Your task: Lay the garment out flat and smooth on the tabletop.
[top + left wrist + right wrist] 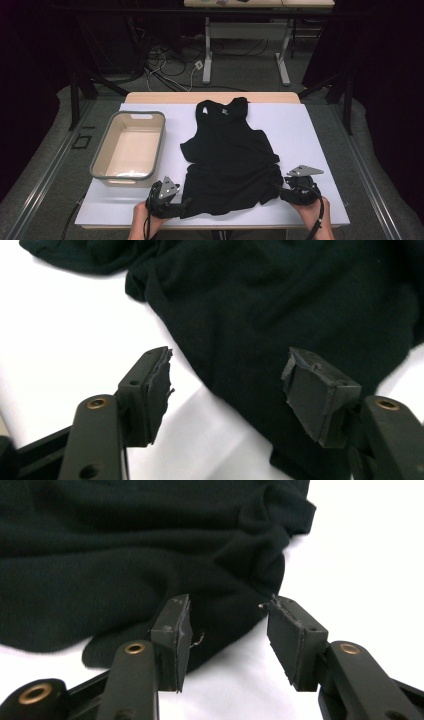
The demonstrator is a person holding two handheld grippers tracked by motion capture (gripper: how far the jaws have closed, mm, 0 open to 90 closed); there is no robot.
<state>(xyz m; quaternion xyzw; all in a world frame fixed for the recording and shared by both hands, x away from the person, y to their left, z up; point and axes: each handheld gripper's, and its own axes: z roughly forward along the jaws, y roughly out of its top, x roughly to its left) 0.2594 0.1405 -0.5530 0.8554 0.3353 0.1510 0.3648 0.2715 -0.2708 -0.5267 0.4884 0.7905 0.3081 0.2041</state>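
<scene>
A black tank top [227,150] lies flat on the white table top [310,140], neck towards the far edge and hem towards me. My left gripper [186,202] sits at the hem's near left corner. In the left gripper view its jaws [227,372] stand open, with the cloth [280,305] lying loose between and beyond them, the pads not pressing on it. My right gripper [281,192] sits at the hem's bunched near right corner. Its jaws [227,610] also stand open in the right gripper view, the rumpled cloth [125,545] just ahead and untouched by the pads.
A beige bin with a grey rim [107,150] stands on the table to the left of the top, nothing inside it. Bare white surface lies to the right of the garment. Beyond the table are cables on the floor and another table's legs [207,55].
</scene>
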